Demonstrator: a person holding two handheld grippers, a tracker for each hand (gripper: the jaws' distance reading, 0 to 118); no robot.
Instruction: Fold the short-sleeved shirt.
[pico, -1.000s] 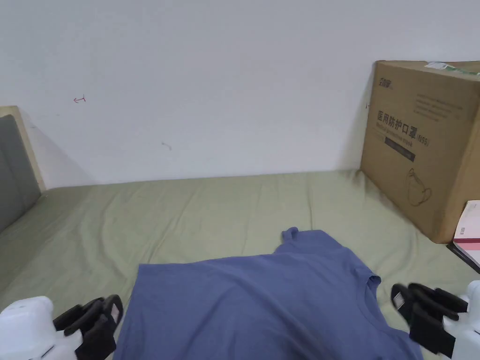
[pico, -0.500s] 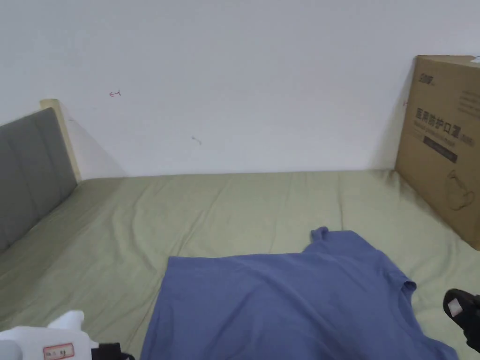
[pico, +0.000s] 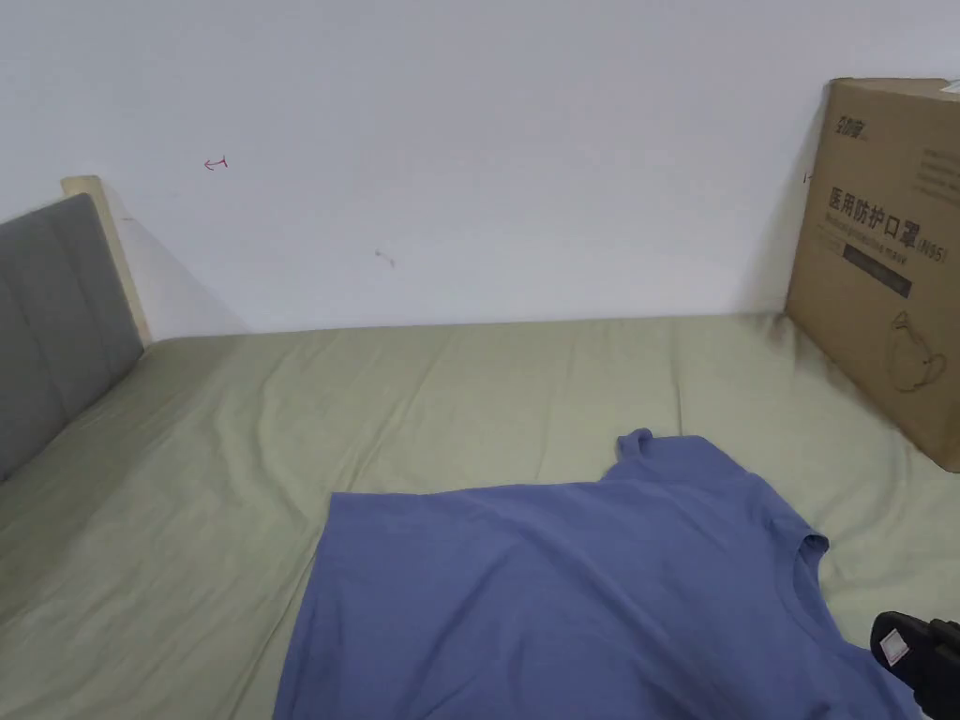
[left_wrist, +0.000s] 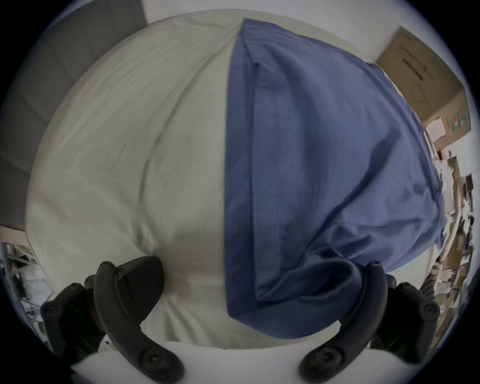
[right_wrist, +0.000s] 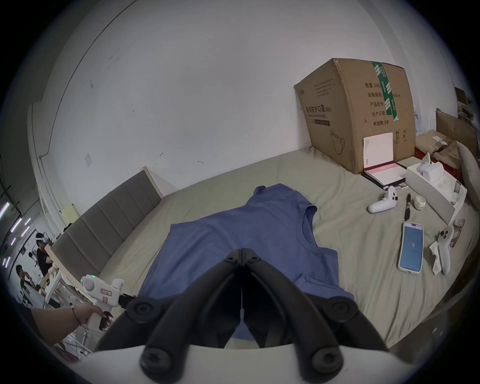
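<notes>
A blue short-sleeved shirt (pico: 581, 600) lies spread on the green bed sheet (pico: 281, 450), collar to the right and hem to the left. In the left gripper view my left gripper (left_wrist: 240, 265) is open wide just above the sheet, and the shirt's (left_wrist: 324, 156) near hem corner lies bunched between the jaws, against the right one. My right gripper (right_wrist: 241, 249) is shut with nothing seen between its jaws. It hovers over the near side of the shirt (right_wrist: 233, 233). In the head view the right gripper (pico: 895, 647) sits near the collar at the bottom right.
A big cardboard box (pico: 891, 253) stands at the far right against the wall. A grey headboard (pico: 47, 319) bounds the left. To the right of the shirt lie a phone (right_wrist: 411, 245), two white controllers (right_wrist: 384, 204), a notebook and an open white box (right_wrist: 436, 187).
The head camera has swung left and tilted a little. Both grippers have dropped lower toward me, the left one past the bottom edge. The shirt lies as before.
</notes>
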